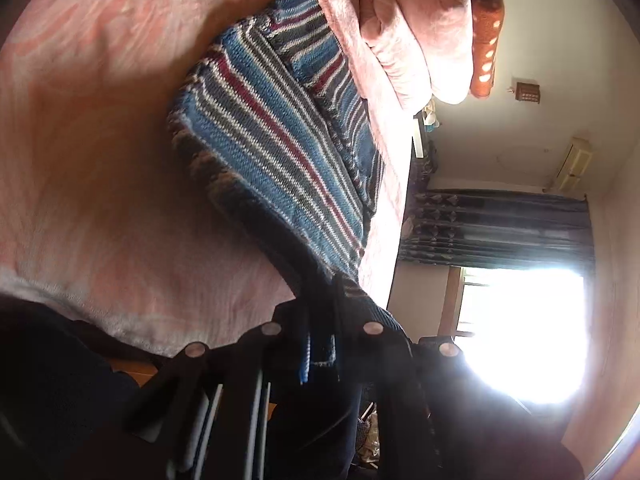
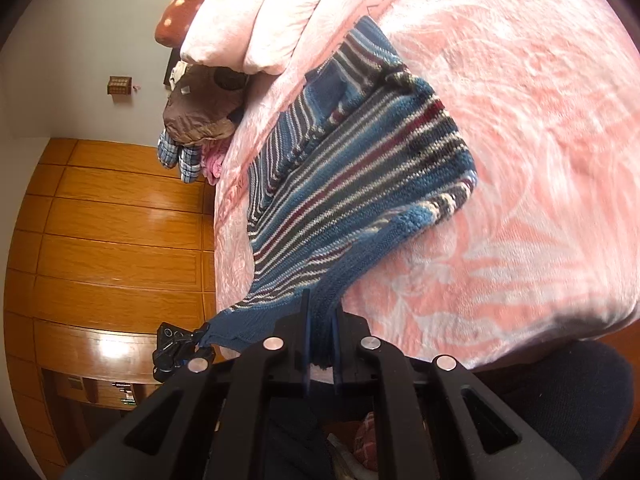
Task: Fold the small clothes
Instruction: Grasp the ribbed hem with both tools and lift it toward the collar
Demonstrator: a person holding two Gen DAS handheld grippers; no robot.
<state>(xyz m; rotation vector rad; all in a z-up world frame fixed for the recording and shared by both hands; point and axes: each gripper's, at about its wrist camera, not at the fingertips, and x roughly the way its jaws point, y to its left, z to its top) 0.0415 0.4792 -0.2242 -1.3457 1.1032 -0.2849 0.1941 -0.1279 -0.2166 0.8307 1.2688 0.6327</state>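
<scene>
Both grippers, left (image 1: 320, 300) and right (image 2: 320, 312), clamp the sweater's (image 2: 360, 168) near hem at the bed's (image 2: 520, 120) edge, its length stretching away toward the pillows.

A: Left wrist view?
B: Rolled hard sideways, sited low at the edge of the bed (image 1: 100, 160), looking along its own jaws across the pink blanket. Striped knitted sweater (image 1: 272, 148) very near, filling centre frame. Window (image 1: 524, 332) and dark curtain (image 1: 496, 228) lie beyond.
A: Right wrist view?
B: Rolled the opposite way, equally close, facing across the same bed (image 2: 520, 160). Wooden wardrobe (image 2: 112, 248) lies beyond.
A: Overlap?
B: Both take in the sweater (image 2: 360, 168), the blanket and the folded pink quilts (image 1: 416, 36) (image 2: 256, 12).
</scene>
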